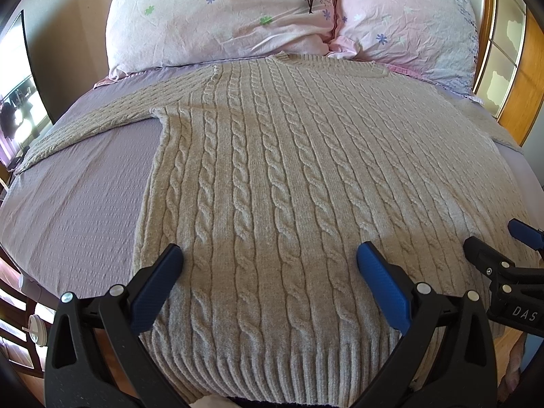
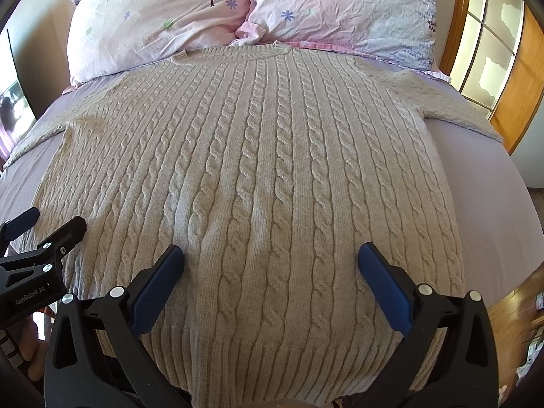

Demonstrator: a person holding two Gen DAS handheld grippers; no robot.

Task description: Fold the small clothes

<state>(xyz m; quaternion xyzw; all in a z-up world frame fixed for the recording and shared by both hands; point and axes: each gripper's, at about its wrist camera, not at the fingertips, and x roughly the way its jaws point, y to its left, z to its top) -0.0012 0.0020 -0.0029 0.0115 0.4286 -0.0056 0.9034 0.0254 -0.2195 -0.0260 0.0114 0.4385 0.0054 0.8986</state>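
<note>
Your left gripper [image 1: 270, 255] hangs with its blue pads spread wide over the ribbed hem [image 1: 272, 363] of the sweater [image 1: 272, 170], pinching nothing; your right gripper [image 2: 271, 255] is spread just as wide, also empty, over the same hem toward its other end. Both sit at the hem end of the sweater, a placement that suits taking the bottom edge at two points so the knit can be lifted evenly for a first fold; this is a judgement from their position alone. The sweater, a grey cable knit, lies flat on the lilac bed sheet [image 1: 78, 204] with its collar [image 2: 234, 49] at the far end from the hem, just touching the two pink floral pillows [image 1: 221, 17]; one sleeve [image 1: 91, 125] runs out sideways from the body, the other sleeve [image 2: 455, 105] likewise on the opposite side. Whether the pads touch the knit or hover above it cannot be told. The lowest strip of the hem is cut off behind the gripper bodies, the cuffs of both sleeves run out of sharp view at the frame edges, and the objects below the hem are too blurred to name.
</note>
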